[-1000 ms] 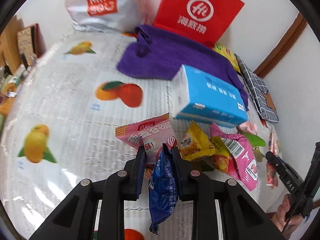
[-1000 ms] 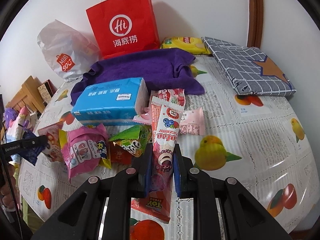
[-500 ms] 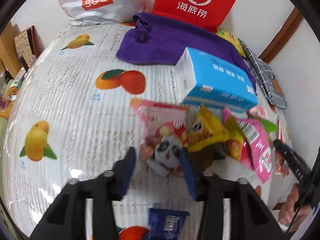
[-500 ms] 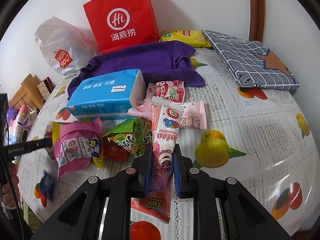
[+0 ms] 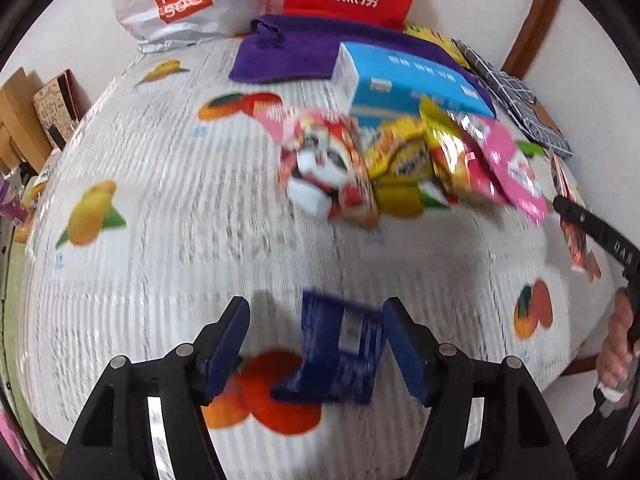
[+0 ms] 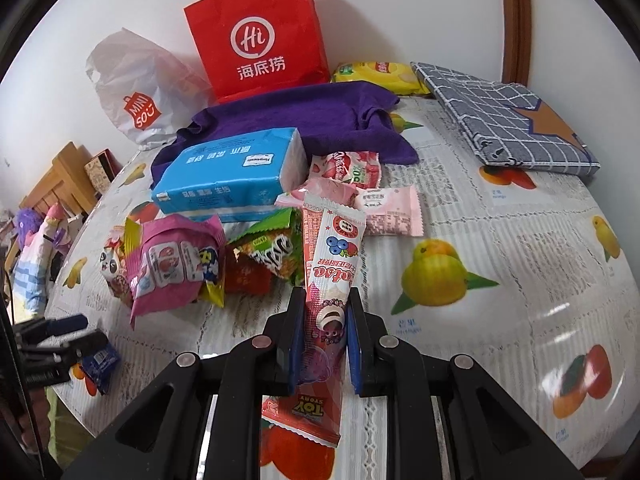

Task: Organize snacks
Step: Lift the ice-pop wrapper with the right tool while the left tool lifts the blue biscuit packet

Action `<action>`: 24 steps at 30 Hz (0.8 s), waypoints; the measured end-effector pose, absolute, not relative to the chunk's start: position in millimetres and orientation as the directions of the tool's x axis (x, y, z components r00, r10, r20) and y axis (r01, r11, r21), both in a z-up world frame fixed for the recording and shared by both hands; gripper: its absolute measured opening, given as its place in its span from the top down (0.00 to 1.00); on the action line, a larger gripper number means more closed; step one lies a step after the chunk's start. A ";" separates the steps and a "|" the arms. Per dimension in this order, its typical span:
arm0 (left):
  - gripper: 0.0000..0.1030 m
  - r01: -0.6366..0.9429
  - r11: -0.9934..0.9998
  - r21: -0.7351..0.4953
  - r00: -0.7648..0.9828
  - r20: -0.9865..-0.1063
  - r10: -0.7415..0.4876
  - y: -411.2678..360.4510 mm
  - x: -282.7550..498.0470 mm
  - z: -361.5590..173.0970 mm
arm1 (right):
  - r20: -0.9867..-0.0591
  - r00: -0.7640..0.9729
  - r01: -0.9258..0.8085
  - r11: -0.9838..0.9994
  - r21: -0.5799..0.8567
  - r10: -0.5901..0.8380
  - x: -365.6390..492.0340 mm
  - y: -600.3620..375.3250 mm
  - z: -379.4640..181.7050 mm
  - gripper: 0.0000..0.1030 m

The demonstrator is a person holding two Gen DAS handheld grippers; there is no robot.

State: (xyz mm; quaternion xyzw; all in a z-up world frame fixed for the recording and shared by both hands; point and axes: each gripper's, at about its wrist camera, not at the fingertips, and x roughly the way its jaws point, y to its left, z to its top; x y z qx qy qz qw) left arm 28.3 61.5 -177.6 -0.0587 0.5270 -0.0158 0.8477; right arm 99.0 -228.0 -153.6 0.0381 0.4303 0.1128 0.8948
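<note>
My left gripper (image 5: 316, 332) is open, and a dark blue snack packet (image 5: 340, 352) lies on the tablecloth between its fingers, free of them. It also shows in the right wrist view (image 6: 98, 364) near the table's front left edge. My right gripper (image 6: 324, 320) is shut on a long red and white wafer packet (image 6: 330, 280). A pile of snacks lies ahead: a panda packet (image 5: 324, 164), yellow packets (image 5: 404, 160), a pink packet (image 6: 176, 260), a green packet (image 6: 276, 248) and pale pink packets (image 6: 388, 208).
A blue tissue pack (image 6: 232, 176) lies behind the pile on the fruit-print tablecloth (image 6: 500, 248). Behind it are a purple towel (image 6: 304, 116), a red paper bag (image 6: 260, 40), a white Miniso bag (image 6: 136, 92), a yellow chip bag (image 6: 376, 74) and a checked pouch (image 6: 508, 116).
My left gripper has opened and let go of the dark blue packet, which now lies on the cloth near the front edge. The left gripper has drawn back. The right gripper still holds its packet.
</note>
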 end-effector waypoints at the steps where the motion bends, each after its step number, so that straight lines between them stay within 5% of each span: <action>1: 0.35 -0.027 0.992 -0.126 0.444 -0.890 -0.101 61.3 23.7 -179.6 | -0.759 0.607 -0.169 0.972 0.164 0.234 95.7 -228.8 -152.8 0.81; 9: 0.36 -0.003 0.998 -0.066 0.488 -0.871 -0.057 47.3 7.5 -188.0 | -0.754 0.623 -0.153 0.978 0.144 0.209 76.9 -235.0 -149.6 0.81; 14: 0.62 0.004 1.000 0.011 0.504 -0.864 0.007 35.9 4.5 -187.0 | -0.749 0.631 -0.157 0.979 0.133 0.203 73.8 -235.3 -147.3 0.81; 24: 0.63 -0.004 0.999 -0.039 0.532 -0.846 -0.031 34.0 18.1 -157.6 | -0.742 0.631 -0.185 0.973 0.137 0.224 77.6 -229.4 -136.0 0.81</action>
